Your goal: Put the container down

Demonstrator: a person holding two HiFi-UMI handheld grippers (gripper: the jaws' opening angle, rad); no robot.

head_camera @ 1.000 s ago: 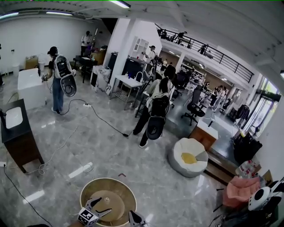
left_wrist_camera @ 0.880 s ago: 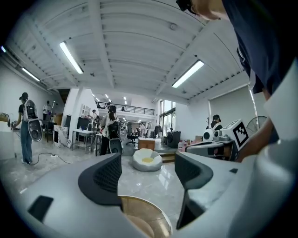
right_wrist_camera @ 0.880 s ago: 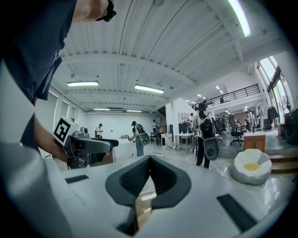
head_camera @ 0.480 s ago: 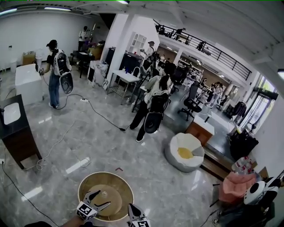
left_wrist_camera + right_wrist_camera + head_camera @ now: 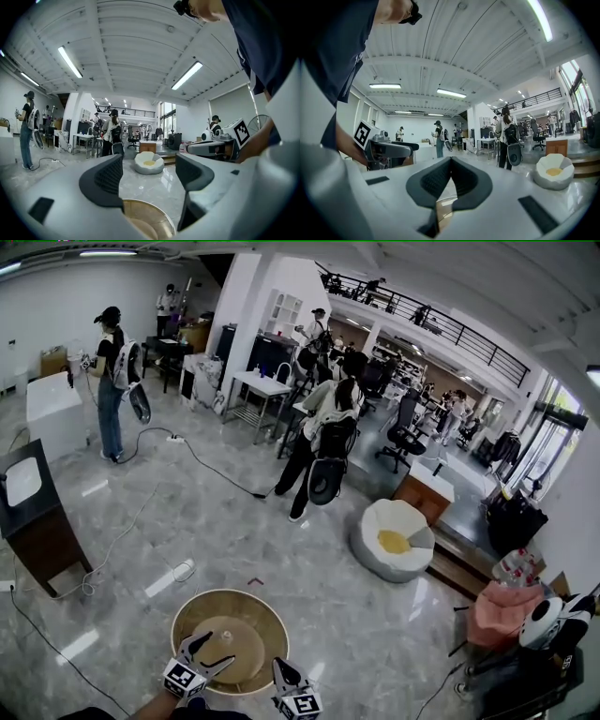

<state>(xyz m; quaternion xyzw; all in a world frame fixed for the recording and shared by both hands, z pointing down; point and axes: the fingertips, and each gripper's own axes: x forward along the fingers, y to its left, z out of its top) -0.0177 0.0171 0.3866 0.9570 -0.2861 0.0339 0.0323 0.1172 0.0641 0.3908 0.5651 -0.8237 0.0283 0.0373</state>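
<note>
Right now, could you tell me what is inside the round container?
Inside the container, only a paler round raised centre shows. The left gripper covers part of it, and the right gripper hides some near rim.

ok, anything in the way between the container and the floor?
Nothing visible: the floor round the container is bare; the nearest thing, a white cable, lies apart to its left. Directly beneath it is hidden.
</note>
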